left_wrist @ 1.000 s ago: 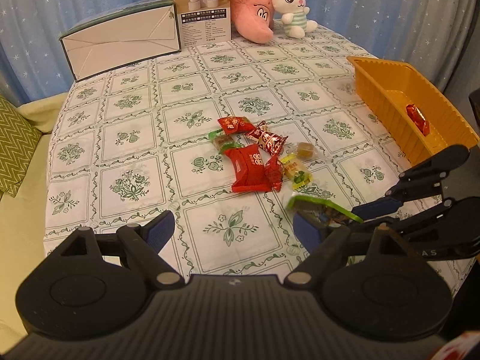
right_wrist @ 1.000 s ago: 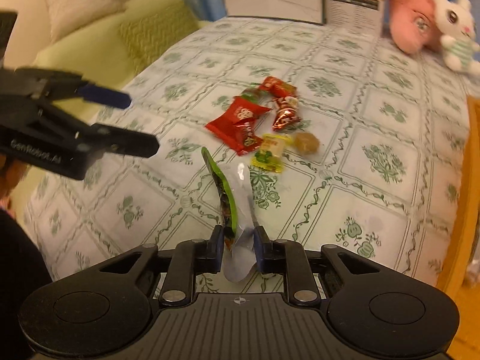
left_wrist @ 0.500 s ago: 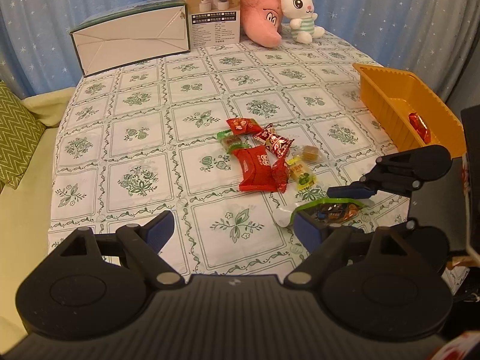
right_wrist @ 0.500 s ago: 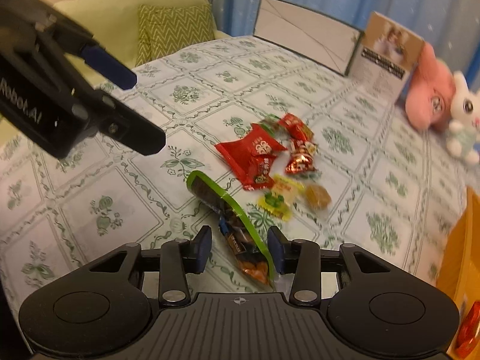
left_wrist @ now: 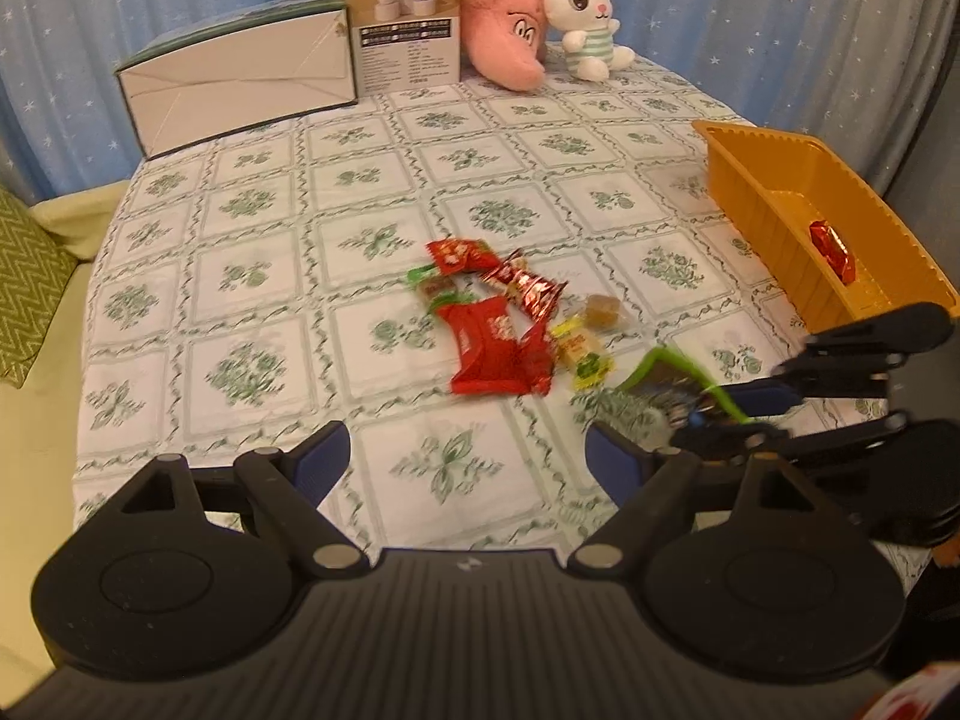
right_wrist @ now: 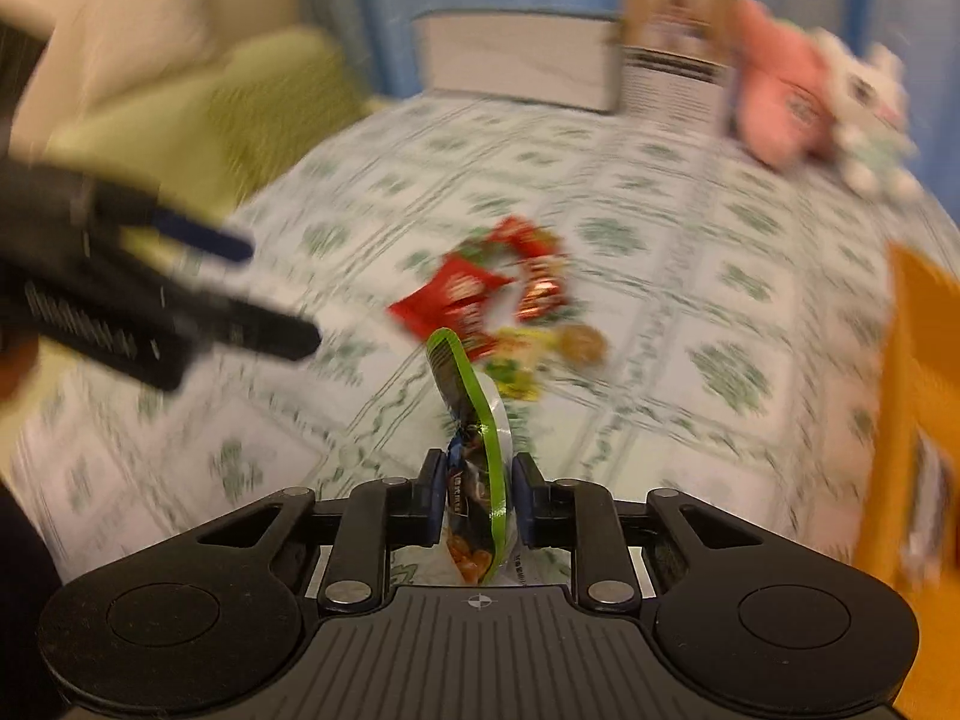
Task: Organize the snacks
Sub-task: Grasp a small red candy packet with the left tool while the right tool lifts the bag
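Table [left_wrist: 270, 276]: covered by a green-and-white patterned cloth; its left edge drops to a yellow-green sofa [left_wrist: 36, 432], and wide bare cloth lies left of and in front of the snacks.
Back edge: a white box [left_wrist: 240, 90], a printed carton [left_wrist: 405, 30], a pink plush [left_wrist: 504, 36] and a white rabbit plush [left_wrist: 585, 12] stand in a row.
Orange bin [left_wrist: 774, 204]: sits at the right edge, open-topped, holding one red-wrapped candy [left_wrist: 831, 246].
Snack pile [left_wrist: 504, 324]: mid-table, red packets, a yellow-green sachet and a brown sweet lying close together, well apart from the bin.
Left gripper [left_wrist: 468, 456]: jaws spread wide with nothing between them, above bare cloth near the front edge.
Right gripper [right_wrist: 478, 501]: jaws clenched on a green-edged snack packet [right_wrist: 474, 438], held off the cloth between pile and bin; the right view is blurred.
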Motion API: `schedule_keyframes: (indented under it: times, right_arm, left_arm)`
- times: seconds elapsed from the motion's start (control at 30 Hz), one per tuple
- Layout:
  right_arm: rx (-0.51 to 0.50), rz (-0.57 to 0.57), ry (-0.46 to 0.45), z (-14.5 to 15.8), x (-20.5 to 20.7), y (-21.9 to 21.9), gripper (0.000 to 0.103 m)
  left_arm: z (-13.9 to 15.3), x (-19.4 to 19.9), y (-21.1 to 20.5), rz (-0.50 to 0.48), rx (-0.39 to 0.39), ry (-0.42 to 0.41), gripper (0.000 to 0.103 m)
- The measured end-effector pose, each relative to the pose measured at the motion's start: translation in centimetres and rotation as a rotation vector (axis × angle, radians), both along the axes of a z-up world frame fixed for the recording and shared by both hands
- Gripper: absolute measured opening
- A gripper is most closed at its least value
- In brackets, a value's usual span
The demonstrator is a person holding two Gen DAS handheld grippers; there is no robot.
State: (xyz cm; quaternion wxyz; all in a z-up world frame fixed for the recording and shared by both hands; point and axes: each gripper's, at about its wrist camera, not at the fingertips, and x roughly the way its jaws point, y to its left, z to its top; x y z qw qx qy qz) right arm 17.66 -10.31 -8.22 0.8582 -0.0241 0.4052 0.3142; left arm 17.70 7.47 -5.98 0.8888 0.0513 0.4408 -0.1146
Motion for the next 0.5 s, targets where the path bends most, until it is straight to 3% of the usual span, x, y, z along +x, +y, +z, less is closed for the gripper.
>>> schedule_keyframes:
  times: [0.2, 0.33, 0.5]
  right_arm:
    - [0.092, -0.191, 0.017, 1.0, 0.2, -2.9, 0.023]
    - [0.101, -0.251, 0.013, 1.3, 0.8, -4.0, 0.023]
    - [0.111, -0.282, 0.006, 1.6, 1.0, -5.1, 0.023]
  left_arm:
    - [-1.2, 1.6, -2.2, -0.029, 0.003, -0.024, 0.063]
    - [-2.0, 2.7, -3.1, -0.015, -0.028, -0.041, 0.045]
    - [-3.5, 3.9, -3.8, 0.009, -0.03, -0.059, 0.035]
